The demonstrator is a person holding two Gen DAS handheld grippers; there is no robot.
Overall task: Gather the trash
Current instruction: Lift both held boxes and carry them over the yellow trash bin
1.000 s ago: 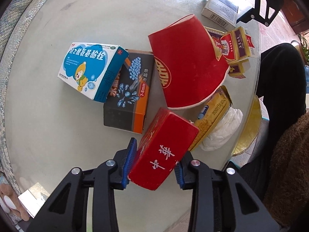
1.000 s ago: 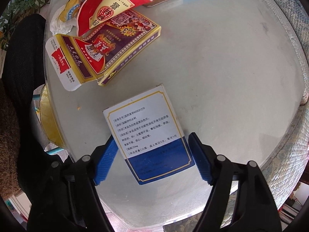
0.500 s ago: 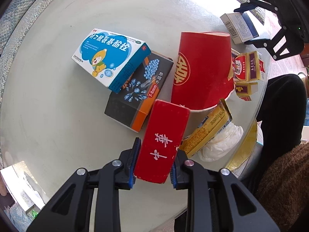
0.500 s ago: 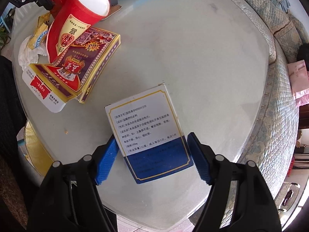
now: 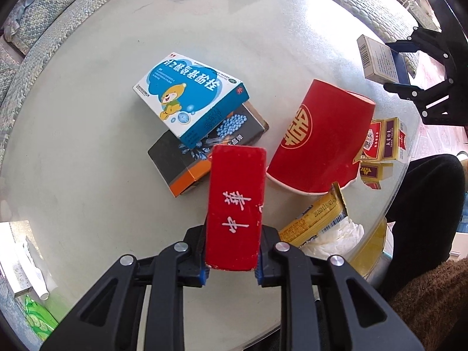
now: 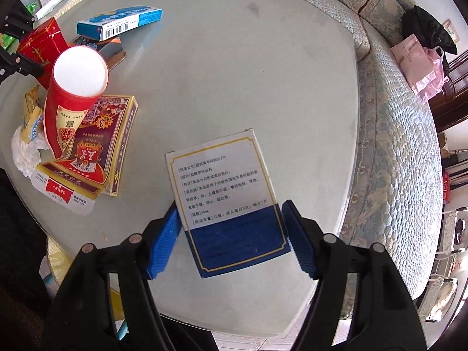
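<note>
The left gripper (image 5: 231,266) is closing its blue pads on the lower end of a flat red carton with white characters (image 5: 236,204), held above the round glass table (image 5: 87,175). The right gripper (image 6: 231,239) is closing on a white-and-blue medicine box with a gold border (image 6: 225,199), its pads at the box's edges. Farther off on the table lie a red paper cup on its side (image 5: 318,143), a blue-and-white cartoon-bear medicine box (image 5: 190,96) atop a black-and-orange box (image 5: 181,163), a yellow foil wrapper (image 5: 316,219) and crumpled white tissue (image 5: 339,237).
</note>
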